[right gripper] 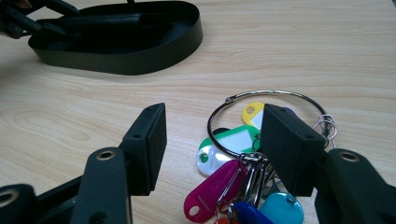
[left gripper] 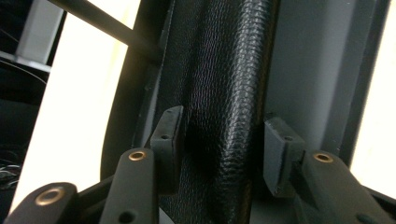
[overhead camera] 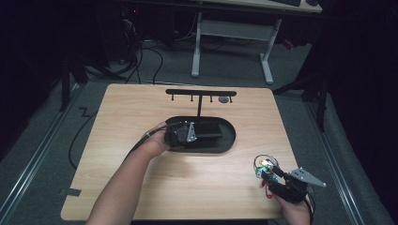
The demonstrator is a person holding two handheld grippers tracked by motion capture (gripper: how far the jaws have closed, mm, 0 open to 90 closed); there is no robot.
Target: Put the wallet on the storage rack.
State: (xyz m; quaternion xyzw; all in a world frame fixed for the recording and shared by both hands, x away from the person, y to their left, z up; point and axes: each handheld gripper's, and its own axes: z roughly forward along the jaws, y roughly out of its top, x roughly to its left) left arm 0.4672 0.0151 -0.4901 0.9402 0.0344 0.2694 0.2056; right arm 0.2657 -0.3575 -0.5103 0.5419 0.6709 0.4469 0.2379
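Observation:
A black leather wallet (overhead camera: 213, 129) (left gripper: 224, 84) lies in the black oval tray (overhead camera: 230, 140) (left gripper: 303, 70) at the table's middle. My left gripper (overhead camera: 202, 132) (left gripper: 222, 140) reaches into the tray from the left and is open. Its pads (left gripper: 166, 140) stand on either side of the wallet, and the right pad shows a thin gap. Near the front right corner, my right gripper (overhead camera: 270, 171) (right gripper: 212, 135) is open, low over a metal key ring (overhead camera: 263, 164) (right gripper: 266, 92) with several coloured tags (right gripper: 233, 137). The bunch lies on the wood, partly under the right pad (right gripper: 289, 144).
A black T-shaped rack with small hooks (overhead camera: 201, 93) rises from the tray's far side. The tray (right gripper: 121, 60) with the wallet (right gripper: 98, 21) and the left gripper (right gripper: 28, 23) is seen far off in the right gripper view. Bare wood lies between tray and keys.

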